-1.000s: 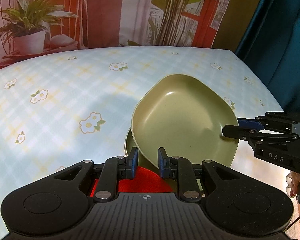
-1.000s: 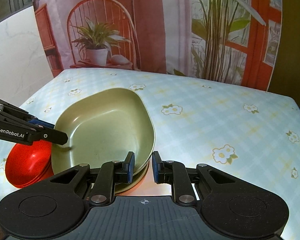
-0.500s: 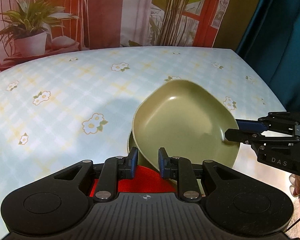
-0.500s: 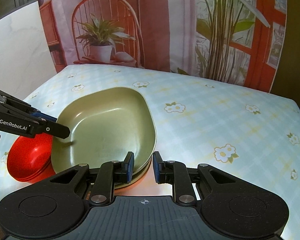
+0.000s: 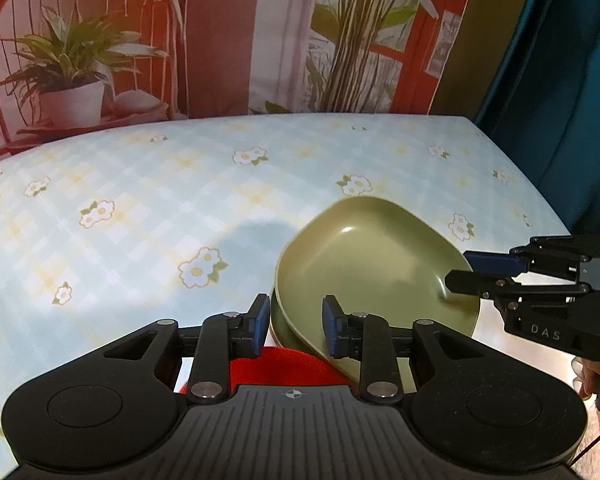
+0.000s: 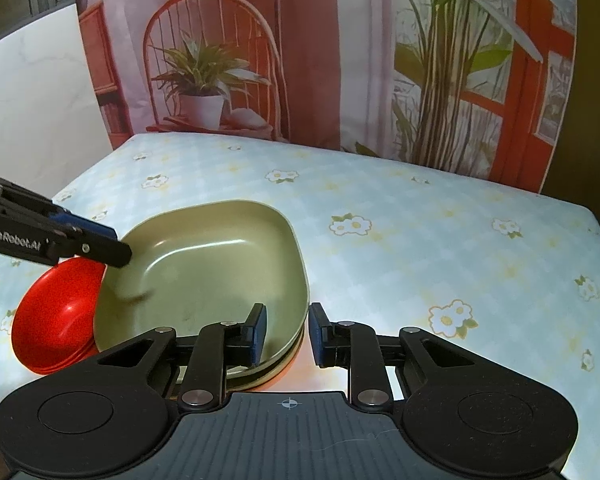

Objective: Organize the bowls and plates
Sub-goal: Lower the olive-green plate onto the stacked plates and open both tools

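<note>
An olive green plate [image 5: 372, 264] rests on a second green plate [image 5: 278, 322] on the flowered tablecloth; it also shows in the right wrist view [image 6: 212, 276]. A stack of red bowls [image 6: 56, 316] sits beside the plates, partly under the top plate's edge, and shows in the left wrist view [image 5: 280, 368]. My left gripper [image 5: 296, 326] is open, its jaws straddling the top plate's near rim. My right gripper [image 6: 286, 334] is open, its jaws on either side of the opposite rim. Each gripper shows in the other's view, the right [image 5: 466, 270] and the left [image 6: 112, 246].
The table [image 6: 420, 248] has a pale blue checked cloth with daisies. A backdrop printed with a chair and plants [image 6: 204, 80] stands behind it. A dark teal curtain [image 5: 560, 80] hangs at the right. The table's right edge [image 5: 540, 196] is close to the plates.
The top green plate has come down from a tilt onto the lower plate. Both grippers have opened off its rims and drawn back a little.
</note>
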The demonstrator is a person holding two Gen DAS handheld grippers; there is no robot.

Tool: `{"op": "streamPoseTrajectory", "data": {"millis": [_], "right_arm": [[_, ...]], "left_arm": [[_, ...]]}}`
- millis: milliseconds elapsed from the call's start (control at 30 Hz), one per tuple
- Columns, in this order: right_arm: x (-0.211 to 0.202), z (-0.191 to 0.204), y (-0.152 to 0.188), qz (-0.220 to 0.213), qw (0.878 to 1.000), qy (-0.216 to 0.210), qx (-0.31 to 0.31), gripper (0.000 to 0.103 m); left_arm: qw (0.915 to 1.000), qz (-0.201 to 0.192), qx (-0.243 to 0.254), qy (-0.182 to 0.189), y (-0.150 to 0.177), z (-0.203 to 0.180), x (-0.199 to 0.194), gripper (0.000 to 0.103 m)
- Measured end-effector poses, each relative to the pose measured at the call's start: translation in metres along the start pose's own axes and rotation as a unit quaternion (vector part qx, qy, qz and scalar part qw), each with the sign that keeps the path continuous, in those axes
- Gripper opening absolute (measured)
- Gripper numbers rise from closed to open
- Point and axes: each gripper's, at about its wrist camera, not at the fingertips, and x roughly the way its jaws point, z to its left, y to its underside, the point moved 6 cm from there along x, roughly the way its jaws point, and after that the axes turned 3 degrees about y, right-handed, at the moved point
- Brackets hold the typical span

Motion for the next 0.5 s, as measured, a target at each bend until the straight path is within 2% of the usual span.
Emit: {"op": "streamPoseTrajectory", "data": {"millis": [500], "right_arm": [[0.003, 0.0, -0.002, 0.004, 1.0, 0.009, -0.011, 0.016]], "left_arm": [[0.9998, 0.003, -0.016, -0.012, -0.002, 0.009, 0.016, 0.03]]}}
